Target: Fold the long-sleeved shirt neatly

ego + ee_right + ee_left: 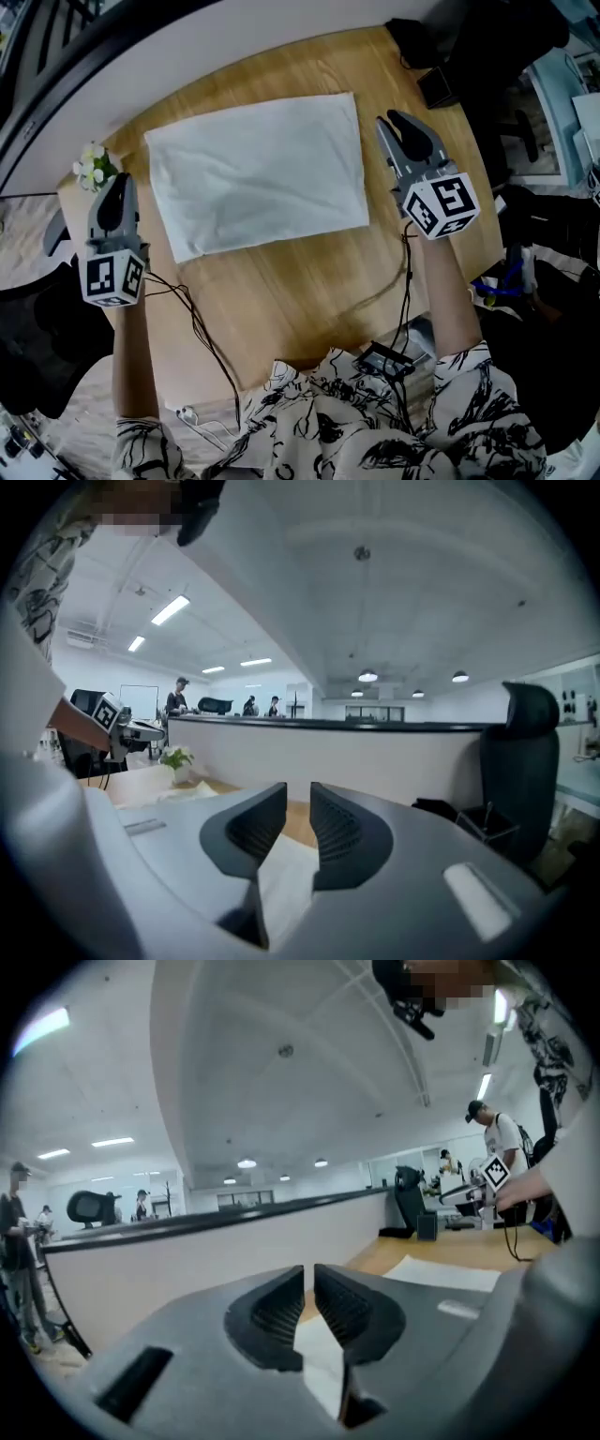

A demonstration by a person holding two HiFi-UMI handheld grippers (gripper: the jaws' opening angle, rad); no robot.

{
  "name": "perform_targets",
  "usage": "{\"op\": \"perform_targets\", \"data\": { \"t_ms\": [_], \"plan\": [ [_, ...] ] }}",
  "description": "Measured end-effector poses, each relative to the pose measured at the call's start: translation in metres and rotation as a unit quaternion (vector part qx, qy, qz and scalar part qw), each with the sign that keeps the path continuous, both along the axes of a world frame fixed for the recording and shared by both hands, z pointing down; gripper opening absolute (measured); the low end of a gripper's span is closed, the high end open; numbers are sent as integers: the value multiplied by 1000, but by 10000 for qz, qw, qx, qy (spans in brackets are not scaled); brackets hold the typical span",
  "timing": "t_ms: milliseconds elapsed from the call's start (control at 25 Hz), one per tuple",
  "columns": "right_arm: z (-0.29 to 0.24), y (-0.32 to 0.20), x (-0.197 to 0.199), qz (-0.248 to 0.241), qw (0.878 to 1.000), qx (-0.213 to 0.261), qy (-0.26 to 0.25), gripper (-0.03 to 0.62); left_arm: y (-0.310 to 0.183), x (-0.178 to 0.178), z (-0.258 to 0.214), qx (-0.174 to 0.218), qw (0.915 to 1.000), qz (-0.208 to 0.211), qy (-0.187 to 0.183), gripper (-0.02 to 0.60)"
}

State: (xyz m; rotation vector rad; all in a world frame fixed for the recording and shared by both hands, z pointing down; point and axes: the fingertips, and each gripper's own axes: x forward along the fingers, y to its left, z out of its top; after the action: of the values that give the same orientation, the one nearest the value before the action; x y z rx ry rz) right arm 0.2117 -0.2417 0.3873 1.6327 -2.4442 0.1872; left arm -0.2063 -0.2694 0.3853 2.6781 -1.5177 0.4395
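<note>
The white long-sleeved shirt (258,173) lies folded into a flat rectangle on the wooden table (309,281). My left gripper (114,180) hovers off the shirt's left edge, lifted clear of it. In the left gripper view its jaws (308,1274) stand almost together with nothing between them, and the shirt (441,1272) shows beyond on the right. My right gripper (398,120) hangs just past the shirt's right edge, also off the cloth. In its own view the jaws (299,794) keep a narrow gap and hold nothing.
A small pot of white flowers (92,167) stands at the table's left corner, close to my left gripper. Black cables (202,328) trail over the near part of the table. Dark equipment (422,56) sits at the far right corner. A long counter runs behind the table.
</note>
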Motion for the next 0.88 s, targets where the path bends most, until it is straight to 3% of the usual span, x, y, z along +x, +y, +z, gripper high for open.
{"op": "perform_targets", "data": {
  "t_ms": [120, 200, 440, 600, 720, 880],
  "plan": [
    [-57, 55, -1, 135, 9985, 536, 22, 8, 57, -15, -65, 477, 9975, -95, 503, 6],
    [-90, 95, 0, 197, 9970, 737, 93, 8, 97, -23, -100, 668, 9954, -27, 685, 6],
    [-203, 209, -1, 406, 9868, 1560, 184, 8, 208, -62, -202, 1308, 9882, 266, 747, 5],
    [-270, 282, -2, 488, 9818, 1765, -507, 8, 279, -95, -257, 1913, 9785, 90, 766, 5],
    [-307, 332, -9, 696, 9750, 1958, -783, 9, 322, -123, -270, 1909, 9754, -292, 1059, 5],
    [-321, 396, -22, 1037, 9721, 2037, -527, 8, 372, -161, -262, 1637, 9724, -857, 1424, 3]
  ]
}}
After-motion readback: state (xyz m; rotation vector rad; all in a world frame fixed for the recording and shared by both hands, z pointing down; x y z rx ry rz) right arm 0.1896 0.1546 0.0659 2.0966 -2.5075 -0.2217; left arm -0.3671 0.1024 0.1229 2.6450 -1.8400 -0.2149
